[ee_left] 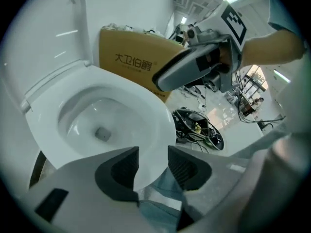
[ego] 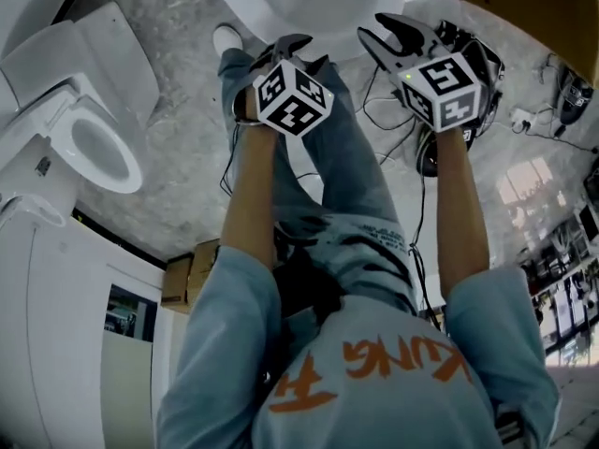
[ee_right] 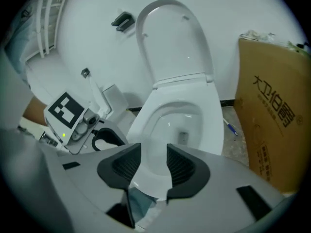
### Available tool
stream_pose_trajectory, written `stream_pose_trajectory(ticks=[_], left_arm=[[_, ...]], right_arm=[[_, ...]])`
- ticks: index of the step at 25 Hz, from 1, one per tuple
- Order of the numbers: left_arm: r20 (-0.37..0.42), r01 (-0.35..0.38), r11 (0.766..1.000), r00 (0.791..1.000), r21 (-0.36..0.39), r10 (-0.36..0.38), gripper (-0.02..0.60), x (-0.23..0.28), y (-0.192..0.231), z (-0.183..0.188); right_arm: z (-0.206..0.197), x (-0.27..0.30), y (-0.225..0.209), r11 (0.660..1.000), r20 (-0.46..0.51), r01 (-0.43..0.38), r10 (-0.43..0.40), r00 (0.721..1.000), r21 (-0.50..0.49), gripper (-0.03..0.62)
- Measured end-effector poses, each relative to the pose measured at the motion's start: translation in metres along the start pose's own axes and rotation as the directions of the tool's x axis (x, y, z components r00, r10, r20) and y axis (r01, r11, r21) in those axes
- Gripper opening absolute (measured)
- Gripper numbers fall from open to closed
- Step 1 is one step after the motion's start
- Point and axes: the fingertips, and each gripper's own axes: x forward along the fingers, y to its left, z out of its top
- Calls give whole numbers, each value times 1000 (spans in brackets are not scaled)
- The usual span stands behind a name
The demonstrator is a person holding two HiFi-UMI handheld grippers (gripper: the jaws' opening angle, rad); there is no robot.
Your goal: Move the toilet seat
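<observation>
I'm at the reaching step: both tongs hover at the front of the toilet and neither holds anything yet. My left gripper (ee_left: pixel 153 163) has its jaws spread partway and the pads are bare. Only the front edge of the toilet seat (ee_left: pixel 150 115) shows in the gap beyond them, and it looks untouched. My right gripper (ee_right: pixel 153 160) is the same, part open and empty, and lined up on the front of the bowl. The seat seems to lie flat on the bowl, with the lid (ee_right: pixel 170 42) upright against the wall behind it. A cardboard box (ee_right: pixel 277 125) stands close by on one side. Next, I reckon, I must slip one pad over and one under the front lip, pinch it, and swing it up on its hinge toward the lid
</observation>
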Motion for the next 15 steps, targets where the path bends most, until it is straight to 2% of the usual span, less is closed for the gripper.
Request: stream_pose_trajectory(ticks=[1,3,5,6,8,11,13,15], left_arm=[[-10,17,1000,1000,18,-17,183,5,-1,-5],[-6,28,998,1000,59,-27,206,13,-2,-8],[-14,32,992,999,125,-31,235,18,-5,-11],[-26,37,985,999,166,-33,241,20,-7,-13],[-52,54,969,998,243,-43,254,26,-10,-16],[-102,90,936,993,340,-58,282,35,-14,-21],[-122,94,920,991,380,-51,293,41,-14,-24],[-127,92,913,991,398,-44,296,47,-13,-26]], right_arm=[[-6,7,3,998,-35,-25,24,999,-50,176],[-19,20,11,984,-120,-102,85,989,-143,224],[-34,29,25,952,-225,-217,168,960,-217,303],[-42,32,32,926,-280,-273,198,939,-259,322],[-57,39,39,859,-382,-355,207,900,-370,345],[-81,50,37,726,-510,-436,137,849,-531,351],[-96,56,35,635,-577,-492,88,812,-596,351],[-109,62,36,559,-630,-550,61,774,-621,345]])
